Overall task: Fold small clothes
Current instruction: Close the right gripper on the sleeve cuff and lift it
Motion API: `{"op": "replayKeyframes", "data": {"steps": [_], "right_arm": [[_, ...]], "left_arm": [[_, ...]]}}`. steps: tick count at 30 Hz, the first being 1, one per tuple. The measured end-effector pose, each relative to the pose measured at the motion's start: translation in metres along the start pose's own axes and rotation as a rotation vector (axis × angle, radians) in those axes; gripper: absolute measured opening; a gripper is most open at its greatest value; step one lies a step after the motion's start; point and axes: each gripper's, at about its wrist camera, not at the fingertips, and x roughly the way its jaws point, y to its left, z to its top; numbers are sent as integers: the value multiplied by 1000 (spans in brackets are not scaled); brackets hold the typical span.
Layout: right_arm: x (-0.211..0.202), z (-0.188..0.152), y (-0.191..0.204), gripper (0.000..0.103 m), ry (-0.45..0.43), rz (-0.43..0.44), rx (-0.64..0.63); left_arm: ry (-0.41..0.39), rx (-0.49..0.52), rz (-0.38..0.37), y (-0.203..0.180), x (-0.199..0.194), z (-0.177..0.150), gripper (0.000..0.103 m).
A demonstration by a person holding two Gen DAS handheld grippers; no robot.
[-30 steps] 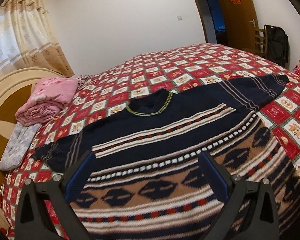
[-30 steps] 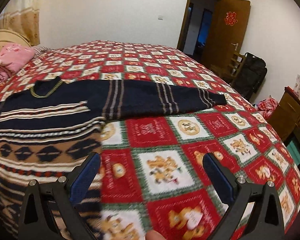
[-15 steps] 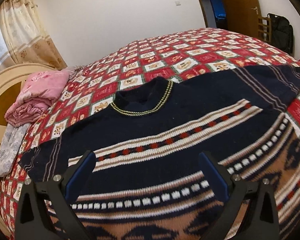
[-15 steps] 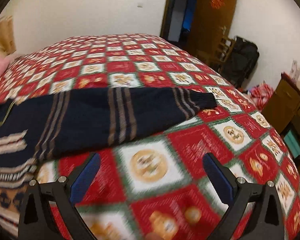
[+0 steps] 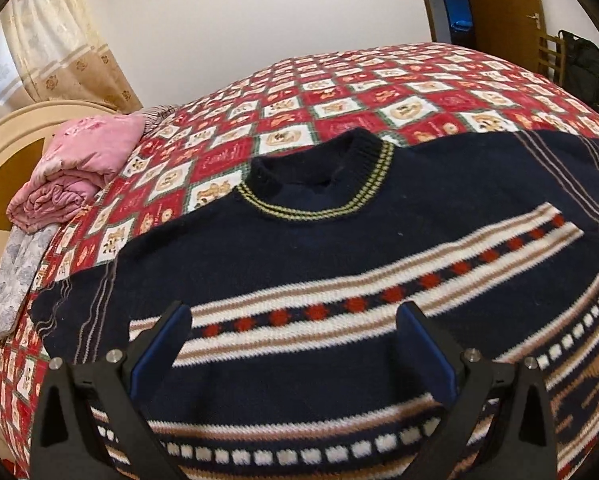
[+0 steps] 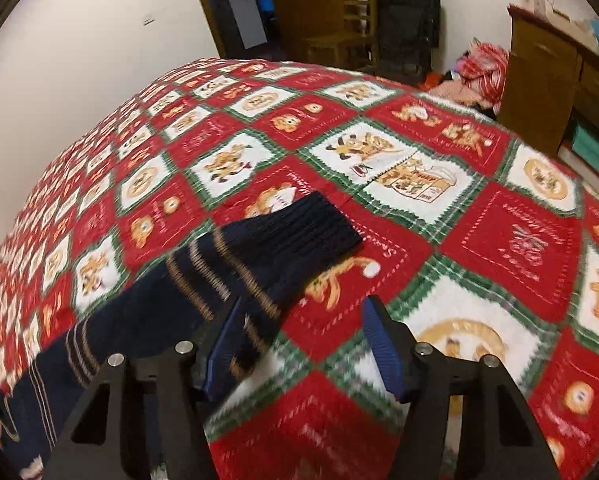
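The sweater (image 5: 339, 264) lies flat and face up on the bed (image 5: 339, 80), collar toward the far side, its sleeves stretched out to either side. Your left gripper (image 5: 295, 344) hangs over the chest stripes with its jaws spread wide and nothing between them. Your right gripper (image 6: 299, 344) is low beside the sleeve (image 6: 203, 280), jaws also spread and empty; the dark cuff (image 6: 319, 220) lies just ahead and a little left of the gap, and the striped part of the sleeve runs past the left jaw.

The step in hand looks like taking that sleeve to fold it across the body. Steer the right gripper a touch left so the knit sits squarely between the jaws, and close on the sleeve alone, not the bedspread under it. Grip near the cuff so the whole sleeve follows in one line. Thick knit tends to drag, so lift it clear before you carry it over. Let the left gripper press down on the chest to keep the body from sliding.
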Motion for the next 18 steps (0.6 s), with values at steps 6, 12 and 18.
{"op": "replayKeyframes", "data": {"steps": [6, 12, 18], "right_arm": [[19, 17, 1, 60, -34, 19, 21], [24, 21, 12, 17, -44, 28, -54], [4, 12, 38, 13, -96, 38, -133]], "left_arm": [[16, 0, 16, -2, 15, 6, 103], [18, 28, 41, -9, 17, 6, 103], [18, 19, 55, -2, 16, 7, 103]]}}
